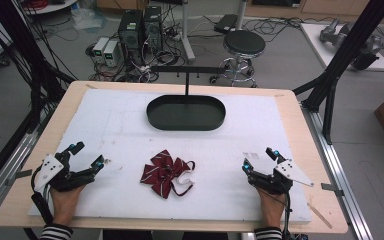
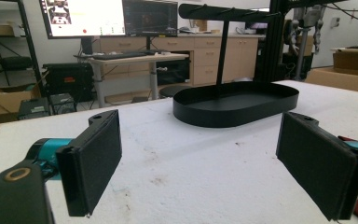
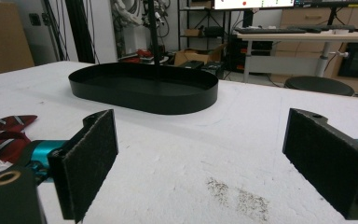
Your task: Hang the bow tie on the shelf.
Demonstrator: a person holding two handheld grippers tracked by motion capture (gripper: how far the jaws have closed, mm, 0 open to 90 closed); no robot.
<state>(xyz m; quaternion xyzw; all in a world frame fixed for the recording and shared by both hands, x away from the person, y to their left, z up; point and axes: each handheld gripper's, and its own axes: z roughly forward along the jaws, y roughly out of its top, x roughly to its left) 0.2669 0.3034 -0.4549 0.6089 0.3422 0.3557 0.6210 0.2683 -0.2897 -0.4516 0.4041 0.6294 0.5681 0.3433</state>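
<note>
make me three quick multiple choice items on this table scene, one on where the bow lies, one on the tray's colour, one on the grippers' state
1. Where does the maroon striped bow lie?
A. inside the tray
B. on the white mat between the two grippers
C. hung on the stand

2. What colour is the oval tray?
A. black
B. white
C. red

3. How do the left gripper and right gripper stand?
A. both shut on the bow
B. one holds the tray
C. both open and holding nothing

Answers: 1 B, the bow rests on the mat nearer than the tray; 2 A, its wall is black; 3 C, the pads stand apart over bare mat.
</note>
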